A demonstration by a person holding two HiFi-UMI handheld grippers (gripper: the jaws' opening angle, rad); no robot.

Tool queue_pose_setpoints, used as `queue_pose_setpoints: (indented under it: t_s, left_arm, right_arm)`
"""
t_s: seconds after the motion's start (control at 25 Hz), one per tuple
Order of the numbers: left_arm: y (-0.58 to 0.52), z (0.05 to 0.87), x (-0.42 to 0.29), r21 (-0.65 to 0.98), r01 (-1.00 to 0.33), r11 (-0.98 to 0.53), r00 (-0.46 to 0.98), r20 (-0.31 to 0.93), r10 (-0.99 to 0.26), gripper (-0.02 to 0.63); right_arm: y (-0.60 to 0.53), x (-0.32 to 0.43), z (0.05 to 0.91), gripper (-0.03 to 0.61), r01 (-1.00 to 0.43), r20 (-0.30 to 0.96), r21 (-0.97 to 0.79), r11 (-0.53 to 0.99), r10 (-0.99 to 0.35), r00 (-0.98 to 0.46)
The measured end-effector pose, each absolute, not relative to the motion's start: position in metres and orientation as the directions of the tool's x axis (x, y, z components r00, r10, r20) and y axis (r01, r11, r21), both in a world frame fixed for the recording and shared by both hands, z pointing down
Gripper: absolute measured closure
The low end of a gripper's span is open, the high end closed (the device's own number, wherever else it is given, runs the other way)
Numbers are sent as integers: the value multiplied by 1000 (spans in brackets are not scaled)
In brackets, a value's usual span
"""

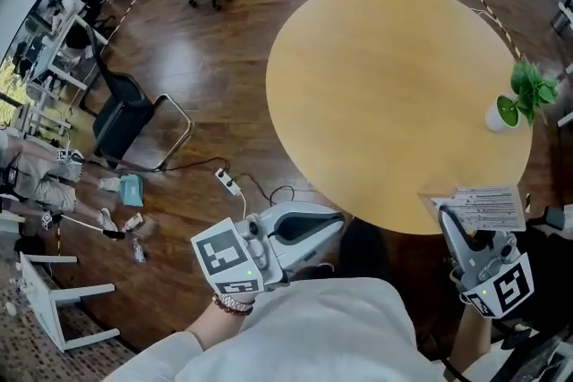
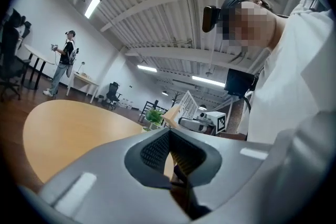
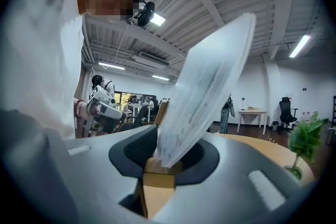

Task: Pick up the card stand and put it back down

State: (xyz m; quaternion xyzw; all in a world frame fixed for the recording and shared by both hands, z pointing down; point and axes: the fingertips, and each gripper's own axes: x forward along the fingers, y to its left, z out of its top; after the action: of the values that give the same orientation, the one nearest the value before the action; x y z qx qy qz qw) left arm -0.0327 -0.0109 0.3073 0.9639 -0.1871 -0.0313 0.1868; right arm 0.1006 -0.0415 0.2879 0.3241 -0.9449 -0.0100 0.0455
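The card stand is a small wooden block (image 3: pixel 157 178) with a white printed card (image 3: pixel 205 92) stuck in it. My right gripper (image 3: pixel 160 165) is shut on the block, and the card leans up and to the right out of the jaws. In the head view the card (image 1: pixel 479 207) lies over the near right edge of the round wooden table (image 1: pixel 385 85), with the right gripper (image 1: pixel 450 217) under it. My left gripper (image 1: pixel 333 224) hangs off the table's near edge, shut and holding nothing. From the left gripper view (image 2: pixel 170 157) the card stand (image 2: pixel 184 107) shows to the right, beyond the jaws.
A small potted plant (image 1: pixel 519 98) stands at the table's right edge. On the wooden floor to the left are a tipped black chair (image 1: pixel 125 121), a power strip with cable (image 1: pixel 228 183) and a white stool on its side (image 1: pixel 54 300). A person (image 2: pixel 63 63) stands far off.
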Motion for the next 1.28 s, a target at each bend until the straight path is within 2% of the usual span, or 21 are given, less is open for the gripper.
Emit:
queue_pose_setpoints:
  t_s: [0.16,0.28,0.56,0.8,0.96,1.08,1.16,1.2,1.28]
  left_arm:
    - [64,310,-68,382,-294,-876,947,-10,-322,612]
    - [79,309,-73,357,-266,-895,960,10,-281,612]
    - [129,278,-43,274,-222,-936,969,-42,-242,612]
    - [159,254,-24,319,-214,-923,967,-68,-247,612]
    - [172,232,7,272,-221,-937,965,-76,-250,612]
    - [177,219,16,296,-215,-931,957,-127,-261,612]
    - [180,225,17,268,-241,-933,956,-101,-276,611]
    - [181,232,19,235,-265,-935,956,-61,-286,588]
    - [182,244,24,176,-295,-939,955,14,-297,592]
  right_arm:
    - [44,66,269,474,-651,93,56,757,-653,-752]
    - [74,65,264,474,-678,87,7,735,-676,-732]
    - [148,88,244,473,-719,78,27,694,-719,-691]
    - [182,93,225,474,-693,24,-90,715,-694,-719]
    - [200,113,219,474,-669,15,-92,738,-671,-741]
    - [202,115,227,474,-654,39,-104,750,-654,-756]
    - [200,110,234,474,-646,62,-99,757,-643,-763]
    - [199,108,237,474,-641,72,-95,762,-636,-768]
    - [198,105,241,473,-623,86,-95,776,-617,-782]
